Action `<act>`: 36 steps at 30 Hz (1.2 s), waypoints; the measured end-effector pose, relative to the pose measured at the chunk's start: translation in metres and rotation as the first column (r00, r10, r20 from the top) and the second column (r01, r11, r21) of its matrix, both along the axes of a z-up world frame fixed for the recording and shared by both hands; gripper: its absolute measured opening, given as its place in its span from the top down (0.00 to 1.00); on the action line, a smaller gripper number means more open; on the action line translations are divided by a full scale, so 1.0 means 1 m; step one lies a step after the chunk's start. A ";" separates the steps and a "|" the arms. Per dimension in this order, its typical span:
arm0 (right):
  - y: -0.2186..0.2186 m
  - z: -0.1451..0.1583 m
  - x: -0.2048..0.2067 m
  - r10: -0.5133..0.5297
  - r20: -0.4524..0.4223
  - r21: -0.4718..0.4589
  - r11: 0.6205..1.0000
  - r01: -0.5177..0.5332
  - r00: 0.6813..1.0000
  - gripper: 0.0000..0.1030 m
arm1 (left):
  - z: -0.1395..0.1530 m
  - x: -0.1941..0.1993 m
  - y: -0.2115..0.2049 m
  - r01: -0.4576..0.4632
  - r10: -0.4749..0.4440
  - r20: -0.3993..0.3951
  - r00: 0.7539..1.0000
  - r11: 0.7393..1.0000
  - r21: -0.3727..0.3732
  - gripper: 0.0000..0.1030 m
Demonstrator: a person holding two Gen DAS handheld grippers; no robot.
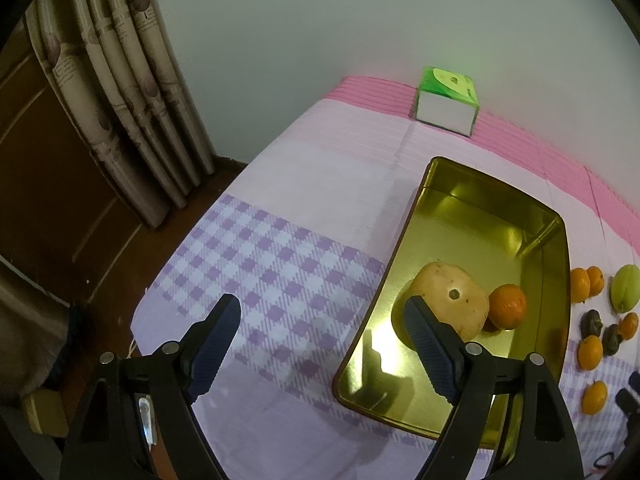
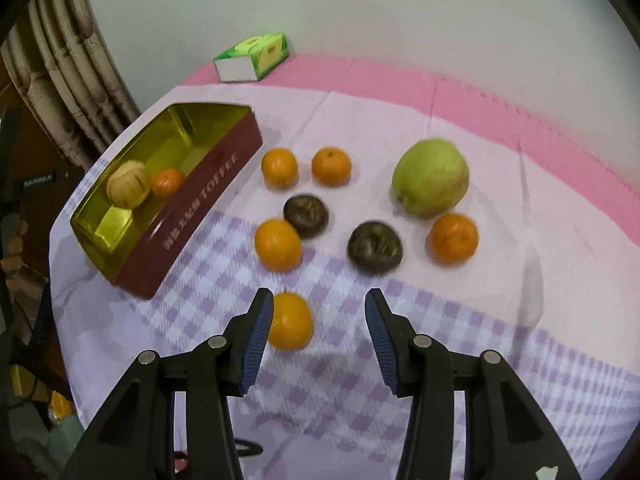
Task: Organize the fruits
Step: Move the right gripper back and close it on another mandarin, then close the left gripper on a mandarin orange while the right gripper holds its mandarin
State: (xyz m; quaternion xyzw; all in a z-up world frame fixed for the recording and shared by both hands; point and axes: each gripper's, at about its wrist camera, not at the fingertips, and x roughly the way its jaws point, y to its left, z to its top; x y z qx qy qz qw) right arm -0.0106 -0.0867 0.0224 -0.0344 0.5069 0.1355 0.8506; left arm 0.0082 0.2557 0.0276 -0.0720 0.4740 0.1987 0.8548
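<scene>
A gold-lined tin (image 1: 416,208) (image 2: 200,196) with dark red TOFFEE sides holds a tan pear-like fruit (image 1: 452,300) (image 2: 128,184) and an orange (image 1: 508,306) (image 2: 168,182). On the cloth to its right lie several oranges (image 2: 278,244), two dark brown fruits (image 2: 374,246) and a green mango (image 2: 430,178). My left gripper (image 1: 324,320) is open and empty above the tin's near left edge. My right gripper (image 2: 318,312) is open and empty, with one orange (image 2: 290,322) just beside its left finger.
A green tissue box (image 1: 448,100) (image 2: 254,56) stands at the far edge by the wall. The table's left edge drops to a wooden floor with curtains (image 1: 120,92). The pink and purple checked cloth (image 1: 280,272) covers the table.
</scene>
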 end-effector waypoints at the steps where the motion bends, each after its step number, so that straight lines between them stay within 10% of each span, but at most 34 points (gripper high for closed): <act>1: 0.002 -0.003 -0.002 0.006 -0.006 0.006 1.000 -0.006 1.000 0.56 | 0.000 0.000 -0.001 0.002 -0.002 0.000 1.000 1.000 0.002 0.18; 36: 0.026 -0.050 0.003 0.040 -0.064 0.014 0.999 -0.039 0.997 0.66 | -0.001 0.005 -0.038 0.143 -0.143 0.000 0.990 0.988 0.063 0.16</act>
